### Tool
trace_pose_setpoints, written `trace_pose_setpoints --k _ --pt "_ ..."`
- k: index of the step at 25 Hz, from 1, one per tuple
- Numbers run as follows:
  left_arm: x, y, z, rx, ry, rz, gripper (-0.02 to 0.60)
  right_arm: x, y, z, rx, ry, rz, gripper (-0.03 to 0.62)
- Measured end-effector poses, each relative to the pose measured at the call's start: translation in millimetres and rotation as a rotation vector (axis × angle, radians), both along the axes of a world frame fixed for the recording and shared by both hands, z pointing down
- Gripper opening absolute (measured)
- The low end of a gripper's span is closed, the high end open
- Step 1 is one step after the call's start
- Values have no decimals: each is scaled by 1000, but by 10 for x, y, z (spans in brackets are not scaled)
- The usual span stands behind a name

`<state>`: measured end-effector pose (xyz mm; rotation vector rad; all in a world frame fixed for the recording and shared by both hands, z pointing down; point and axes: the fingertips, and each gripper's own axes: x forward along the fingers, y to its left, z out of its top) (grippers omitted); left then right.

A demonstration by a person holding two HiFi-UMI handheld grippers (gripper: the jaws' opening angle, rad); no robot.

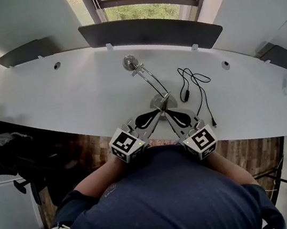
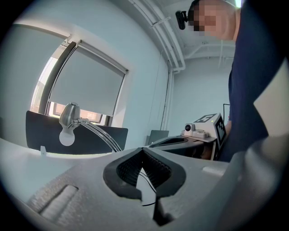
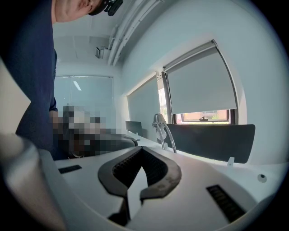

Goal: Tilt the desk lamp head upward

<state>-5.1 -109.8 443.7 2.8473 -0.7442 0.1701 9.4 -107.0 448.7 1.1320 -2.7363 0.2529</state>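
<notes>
The person is standing at the near edge of the white desk (image 1: 75, 95) and is holding both tools low over it, side by side. The left gripper (image 1: 154, 116) (image 2: 143, 151) is pointing towards the lamp base (image 1: 162, 102), and its jaws are closed together with nothing between them. The right gripper (image 1: 172, 116) (image 3: 141, 150) is doing the same: its jaws are pressed together and are gripping nothing. Neither tool is touching the desk lamp. The lamp is standing near the middle of the desk, just in front of the two tips. Its curved chrome arm (image 1: 149, 80) is rising away from the person, and the lamp head (image 1: 130, 62) (image 2: 70, 115) (image 3: 159, 119) is hanging at the far end, facing downwards. A black cable (image 1: 193, 84) is lying on the desk right of the base.
</notes>
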Motion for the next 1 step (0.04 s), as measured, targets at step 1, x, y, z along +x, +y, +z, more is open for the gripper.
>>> trace_pose_setpoints --k 1 --pt "-2 1 2 1 -1 0 6 -4 1 0 0 -1 -1 11"
